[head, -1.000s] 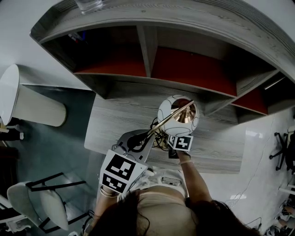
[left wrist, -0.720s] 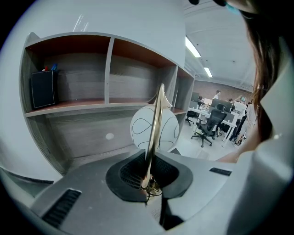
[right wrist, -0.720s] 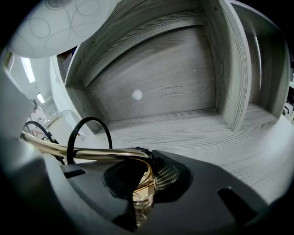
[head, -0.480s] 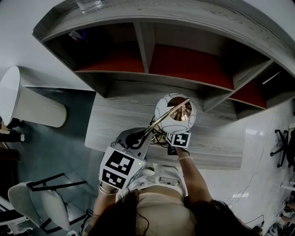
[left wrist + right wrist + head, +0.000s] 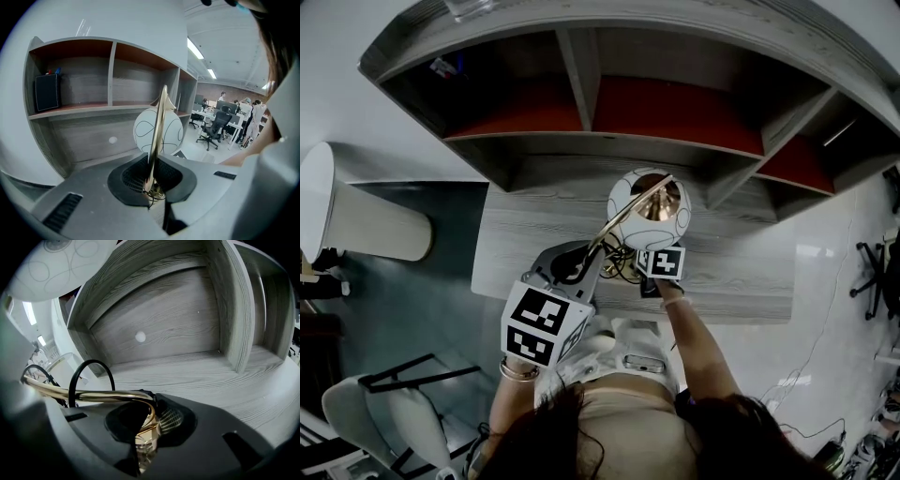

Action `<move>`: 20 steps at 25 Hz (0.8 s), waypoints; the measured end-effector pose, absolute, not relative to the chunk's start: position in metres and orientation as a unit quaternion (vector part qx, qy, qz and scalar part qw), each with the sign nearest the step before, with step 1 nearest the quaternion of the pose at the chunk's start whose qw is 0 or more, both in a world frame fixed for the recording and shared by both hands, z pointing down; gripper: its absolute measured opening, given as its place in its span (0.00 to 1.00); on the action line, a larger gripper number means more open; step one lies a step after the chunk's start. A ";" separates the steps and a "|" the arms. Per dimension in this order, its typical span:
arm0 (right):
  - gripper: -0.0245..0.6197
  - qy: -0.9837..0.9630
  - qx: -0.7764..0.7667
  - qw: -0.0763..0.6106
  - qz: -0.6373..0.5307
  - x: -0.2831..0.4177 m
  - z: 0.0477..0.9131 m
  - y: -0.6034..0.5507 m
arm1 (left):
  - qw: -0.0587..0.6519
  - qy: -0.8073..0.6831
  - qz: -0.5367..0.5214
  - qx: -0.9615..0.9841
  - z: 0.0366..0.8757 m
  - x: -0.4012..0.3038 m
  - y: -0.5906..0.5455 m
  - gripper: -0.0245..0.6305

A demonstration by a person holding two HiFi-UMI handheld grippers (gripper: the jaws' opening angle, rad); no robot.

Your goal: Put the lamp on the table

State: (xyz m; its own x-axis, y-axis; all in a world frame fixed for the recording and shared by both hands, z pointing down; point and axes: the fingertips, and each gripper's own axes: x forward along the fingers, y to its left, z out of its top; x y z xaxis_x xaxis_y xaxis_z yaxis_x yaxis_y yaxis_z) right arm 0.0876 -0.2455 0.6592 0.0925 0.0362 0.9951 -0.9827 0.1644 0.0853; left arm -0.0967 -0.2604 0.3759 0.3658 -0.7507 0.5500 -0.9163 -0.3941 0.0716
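Since the lamp point(image 5: 649, 208) carries a pale globe shade point(image 5: 174, 133) at the end of a thin brass stem point(image 5: 157, 136), treat it as top-heavy and breakable. The shade looks like glass or thin plastic, I judge, and the polished stem will be stiff but slippery. Hold the metal, never the globe, which is how you have it now.

Your left gripper point(image 5: 151, 185) is closed on the lower end of the stem, which rises from between its jaws toward 12 o'clock, with the shade just behind its upper part. Your right gripper point(image 5: 145, 430) is clamped on a brass fitting point(image 5: 146, 436) where the tube bends. From there the tube runs off toward 9 o'clock and the shade sits overhead at 11 o'clock, with a black cable point(image 5: 89, 376) looping beside it.

Seen from the head view, the lamp hangs over the table point(image 5: 741, 272), in front of the shelf unit point(image 5: 675, 112). The shade is at 1 o'clock from the left gripper and 12 o'clock from the right. I cannot tell whether its base touches the tabletop.

Lower it slowly with both grips level, so the stem does not twist in the jaws.
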 end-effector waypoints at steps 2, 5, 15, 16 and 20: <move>0.11 -0.600 0.470 0.494 0.418 0.056 0.647 -0.280 | 0.189 -0.515 0.224 0.806 0.376 -0.096 -0.261 0.07; 0.11 -0.807 0.433 0.247 0.318 -0.033 0.610 -0.369 | 0.189 -0.513 0.228 0.805 0.376 -0.096 -0.262 0.07; 0.11 -0.810 0.441 0.222 0.317 -0.039 0.618 -0.375 | 0.204 -0.513 0.220 0.804 0.375 -0.097 -0.260 0.07; 0.11 -0.807 0.443 0.224 0.321 -0.038 0.621 -0.374 | 0.205 -0.513 0.218 0.804 0.375 -0.097 -0.260 0.07; 0.11 -0.796 0.450 0.227 0.335 -0.031 0.630 -0.369 | 0.205 -0.514 0.217 0.804 0.374 -0.096 -0.259 0.07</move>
